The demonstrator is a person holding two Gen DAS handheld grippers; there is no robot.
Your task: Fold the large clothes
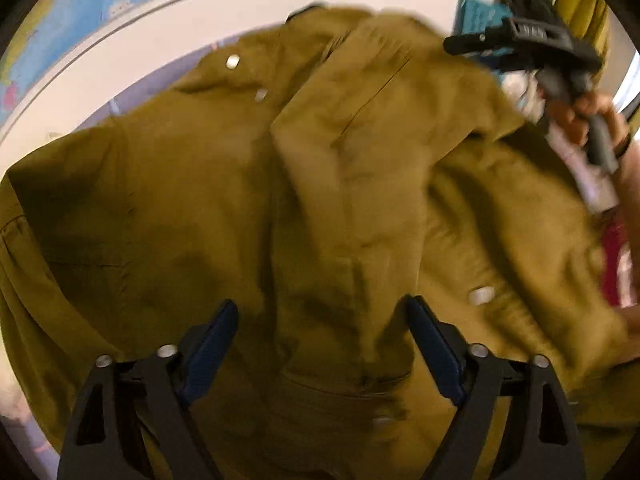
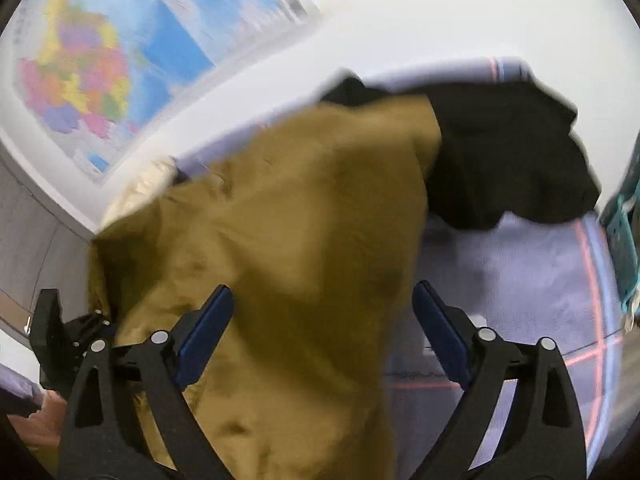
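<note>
A large olive-brown button shirt (image 1: 248,208) lies spread and rumpled on the bed, with a sleeve or panel folded over its middle. My left gripper (image 1: 322,320) is open just above the shirt, with nothing between its blue pads. My right gripper (image 2: 322,312) is open too, over the shirt's edge (image 2: 280,240). The right gripper also shows in the left wrist view (image 1: 532,48), held by a hand above the shirt's far right side. Both views are motion-blurred.
A black garment (image 2: 512,160) lies past the shirt on the lilac bedsheet (image 2: 520,280) with red lines. A world map (image 2: 100,60) hangs on the white wall. A teal basket (image 2: 624,248) stands at the right. A red item (image 1: 618,268) lies by the shirt's right edge.
</note>
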